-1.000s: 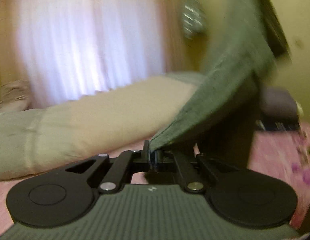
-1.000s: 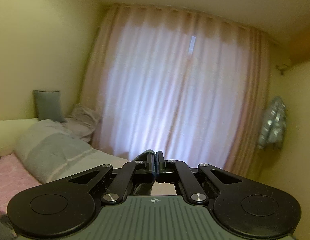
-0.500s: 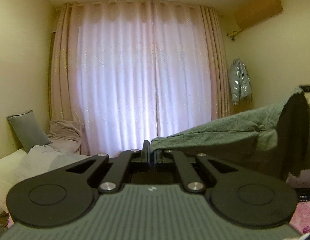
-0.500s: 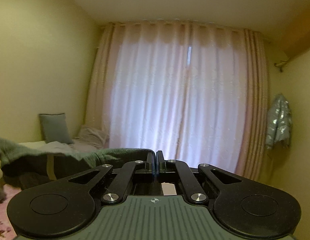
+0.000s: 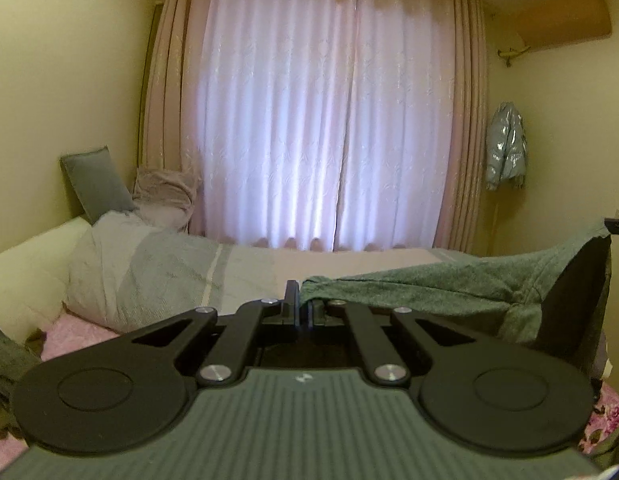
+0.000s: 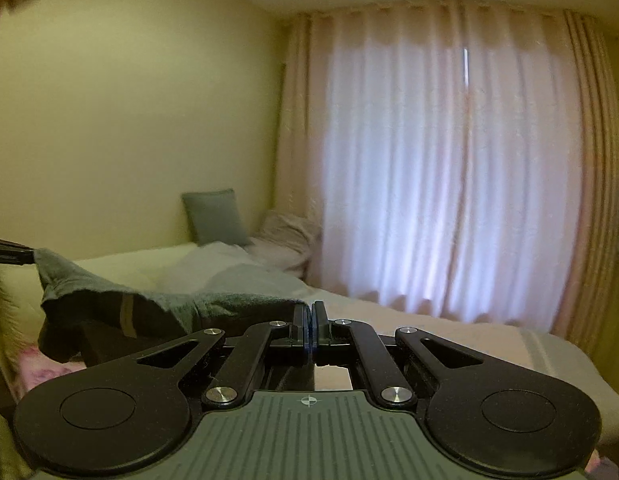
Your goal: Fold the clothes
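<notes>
Our left gripper has its two fingers pressed together on an edge of the green garment, which leaves the tips and runs off to our right, held up in the air above the bed. Our right gripper is likewise pinched tight on the same green garment, with the cloth leaving its tips toward our left. Between the two grips we hold the piece stretched out roughly level, sagging a little in the middle, its dark inner side hanging below the top edge.

In the left wrist view, the far end of the cloth rises to the tip of the right gripper at the right edge of the picture. In the right wrist view, the left gripper's tip shows at the left edge, clamped on the raised corner of the cloth.

Beyond the garment lies the bed, covered by a pale quilt with grey and cream bands. A pink flowered sheet shows beneath it near the left gripper. At the head of the bed a grey pillow leans against the yellow wall, with a rumpled pinkish bundle just beside it. Behind the bed, pink curtains cover the window, bright with daylight. A silver jacket hangs on the wall to the right of the curtains.
</notes>
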Tool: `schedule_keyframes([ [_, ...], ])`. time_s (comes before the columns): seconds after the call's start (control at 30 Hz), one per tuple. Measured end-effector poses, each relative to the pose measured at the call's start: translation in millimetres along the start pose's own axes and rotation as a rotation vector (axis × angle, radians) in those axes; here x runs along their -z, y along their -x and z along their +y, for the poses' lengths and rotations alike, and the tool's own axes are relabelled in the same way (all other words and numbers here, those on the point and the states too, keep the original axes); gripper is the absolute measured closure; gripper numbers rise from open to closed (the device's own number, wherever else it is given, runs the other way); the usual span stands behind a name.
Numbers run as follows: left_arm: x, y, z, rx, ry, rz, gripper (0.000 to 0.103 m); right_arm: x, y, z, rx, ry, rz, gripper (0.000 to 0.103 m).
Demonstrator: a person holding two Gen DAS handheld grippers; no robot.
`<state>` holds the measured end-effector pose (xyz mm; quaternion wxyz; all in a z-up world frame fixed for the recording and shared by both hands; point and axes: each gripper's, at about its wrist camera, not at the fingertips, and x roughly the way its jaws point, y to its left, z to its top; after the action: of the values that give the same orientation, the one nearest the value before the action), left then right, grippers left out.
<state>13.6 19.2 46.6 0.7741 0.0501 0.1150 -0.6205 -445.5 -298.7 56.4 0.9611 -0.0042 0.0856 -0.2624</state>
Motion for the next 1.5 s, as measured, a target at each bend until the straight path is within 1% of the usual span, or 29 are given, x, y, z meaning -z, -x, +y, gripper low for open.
schedule_keyframes([
  [0.07,-23.8,-5.5,5.5,0.018,-0.01,-0.021,0.101,-11.8,-0.5,-3.8,-0.017,-0.011,-0.034,0.103],
  [0.13,-42.5,-22.5,13.3,0.043,-0.019,-0.024,0.101,-20.9,-6.0,-10.6,-0.026,-0.03,-0.061,0.103],
  [0.2,-52.6,-50.4,20.4,0.068,-0.027,-0.003,0.101,-27.5,-24.8,-19.2,-0.024,-0.05,-0.062,0.103],
  [0.23,-53.2,-73.9,26.3,0.079,-0.028,0.021,0.101,-28.6,-39.9,-24.7,-0.02,-0.058,-0.05,0.103],
  [0.3,-42.6,-126.4,40.9,0.095,-0.004,0.092,0.101,-24.7,-77.7,-35.2,-0.007,-0.067,0.0,0.103],
  [0.4,-1.6,-217.3,69.1,0.112,0.063,0.227,0.101,7.6,-155.6,-49.5,0.027,-0.063,0.137,0.103],
  [0.47,44.3,-283.5,84.9,0.108,0.098,0.329,0.101,51.4,-218.0,-57.7,0.053,-0.078,0.257,0.103],
  [0.53,92.0,-333.6,94.9,0.094,0.113,0.395,0.101,97.2,-279.8,-65.7,0.079,-0.09,0.375,0.103],
  [0.6,139.6,-379.7,103.7,0.079,0.123,0.453,0.101,155.9,-337.6,-72.0,0.107,-0.087,0.476,0.103],
  [0.67,187.1,-425.8,112.4,0.063,0.133,0.511,0.101,222.6,-391.5,-79.0,0.143,-0.089,0.56,0.103],
  [0.73,234.7,-471.8,121.2,0.047,0.142,0.568,0.101,286.8,-438.4,-87.3,0.186,-0.101,0.622,0.103],
  [0.83,306.0,-541.0,134.3,0.023,0.157,0.655,0.1,375.5,-497.4,-103.2,0.288,-0.156,0.714,0.103],
  [0.9,353.5,-587.0,143.1,0.007,0.167,0.712,0.098,419.3,-521.0,-114.9,0.344,-0.21,0.784,0.103],
  [0.93,359.3,-595.1,146.9,0.007,0.176,0.721,0.098,433.8,-527.2,-118.4,0.36,-0.217,0.796,0.103],
  [0.97,354.6,-594.3,150.4,0.011,0.187,0.717,0.097,433.9,-525.3,-116.7,0.355,-0.183,0.76,0.101],
  [1.0,347.6,-590.7,153.9,0.002,0.192,0.697,0.094,432.5,-523.9,-114.8,0.35,-0.152,0.737,0.088],
  [1.03,339.1,-585.5,157.4,-0.015,0.193,0.666,0.09,427.0,-521.2,-113.5,0.348,-0.135,0.737,0.079],
  [1.07,330.2,-578.1,161.1,-0.042,0.2,0.638,0.082,420.2,-512.4,-114.9,0.354,-0.133,0.718,0.05],
  [1.1,321.0,-569.4,164.8,-0.075,0.21,0.61,0.08,412.0,-506.2,-115.4,0.36,-0.131,0.696,0.028],
  [1.13,311.8,-560.8,168.6,-0.107,0.221,0.583,0.078,401.4,-503.9,-114.1,0.363,-0.127,0.671,0.026],
  [1.17,307.8,-557.0,166.9,-0.088,0.216,0.59,0.078,393.0,-496.5,-112.7,0.363,-0.117,0.651,0.026],
  [1.23,306.0,-555.1,157.3,0.011,0.187,0.644,0.079,379.3,-489.7,-105.1,0.333,-0.116,0.639,0.027],
  [1.27,305.1,-554.1,152.4,0.061,0.172,0.67,0.087,379.6,-492.1,-100.7,0.288,-0.139,0.658,0.027],
  [1.3,309.7,-557.4,141.3,0.129,0.136,0.718,0.094,379.8,-494.5,-96.2,0.243,-0.162,0.678,0.033],
  [1.33,317.4,-563.1,126.5,0.207,0.087,0.779,0.1,380.0,-496.9,-91.8,0.198,-0.184,0.697,0.042],
  [1.37,325.5,-569.2,113.7,0.28,0.049,0.828,0.1,381.8,-501.0,-87.3,0.156,-0.203,0.719,0.059],
  [1.4,334.2,-576.2,102.7,0.339,0.02,0.865,0.1,387.4,-509.1,-82.9,0.122,-0.213,0.745,0.066],
  [1.47,348.5,-595.7,89.4,0.382,0.002,0.882,0.1,401.3,-528.2,-75.0,0.081,-0.217,0.79,0.066],
  [1.5,355.2,-605.9,83.8,0.397,-0.003,0.884,0.1,406.4,-537.8,-75.3,0.092,-0.215,0.781,0.066],
])
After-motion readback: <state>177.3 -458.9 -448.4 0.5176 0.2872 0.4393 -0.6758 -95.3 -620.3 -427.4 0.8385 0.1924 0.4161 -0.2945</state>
